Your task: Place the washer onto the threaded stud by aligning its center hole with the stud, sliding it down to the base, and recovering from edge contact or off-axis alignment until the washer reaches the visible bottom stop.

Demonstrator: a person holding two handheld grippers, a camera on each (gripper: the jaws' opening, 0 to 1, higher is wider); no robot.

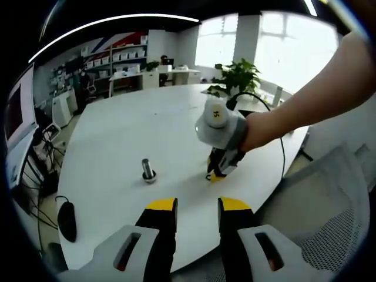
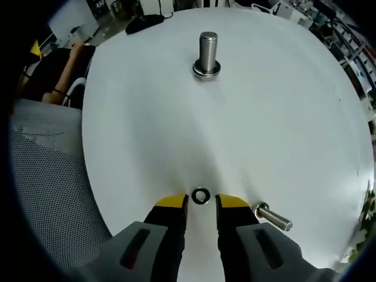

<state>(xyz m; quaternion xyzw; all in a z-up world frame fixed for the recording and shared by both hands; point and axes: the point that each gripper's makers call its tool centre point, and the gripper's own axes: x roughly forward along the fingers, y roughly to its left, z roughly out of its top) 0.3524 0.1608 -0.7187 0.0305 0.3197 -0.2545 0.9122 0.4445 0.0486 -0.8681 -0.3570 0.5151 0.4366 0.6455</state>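
A small dark washer lies flat on the white round table, just ahead of and between the yellow tips of my right gripper, which is open and a little wider than the washer. The threaded stud stands upright on a round base farther across the table. In the left gripper view the stud stands left of centre. There a hand holds the right gripper pointing down at the table. My left gripper hovers open near the table edge, holding nothing.
A loose bolt lies on its side just right of the right gripper's jaws. A black mouse sits at the table's left edge. A grey mesh chair stands to the right, and a potted plant at the far side.
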